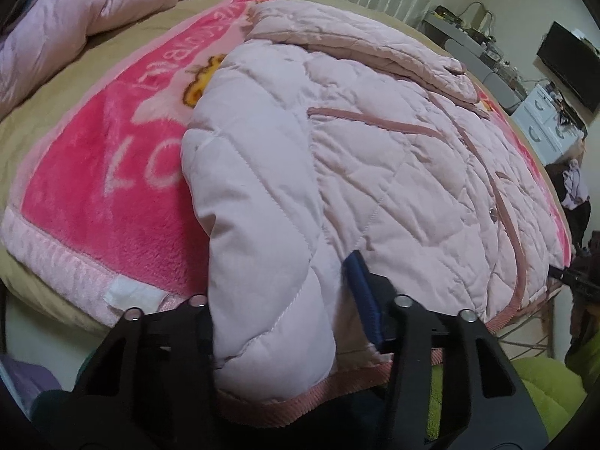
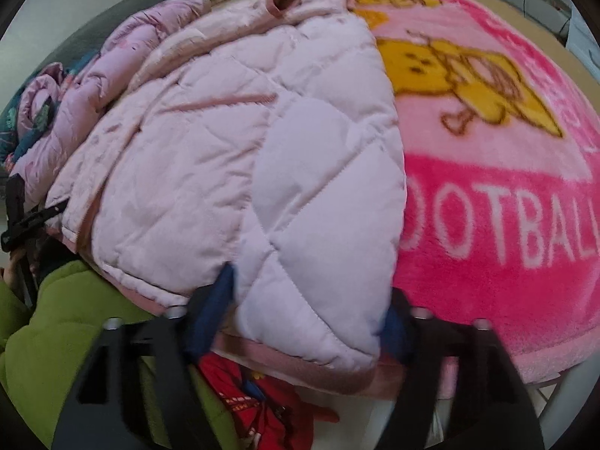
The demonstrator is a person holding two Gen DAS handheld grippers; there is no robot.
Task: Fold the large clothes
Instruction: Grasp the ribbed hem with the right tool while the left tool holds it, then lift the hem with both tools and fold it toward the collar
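A pale pink quilted jacket lies folded on a pink blanket on the bed, its hem with darker pink trim at the near edge. In the left wrist view my left gripper is shut on the folded-in left side of the jacket near the hem; one blue pad shows, the other is hidden by fabric. In the right wrist view my right gripper grips the jacket's right bottom corner, blue pads pressing both sides.
A pink comforter is bunched at the head of the bed. A person's green sleeve and a red garment are below the bed's near edge. White drawers and a dark screen stand beyond the bed.
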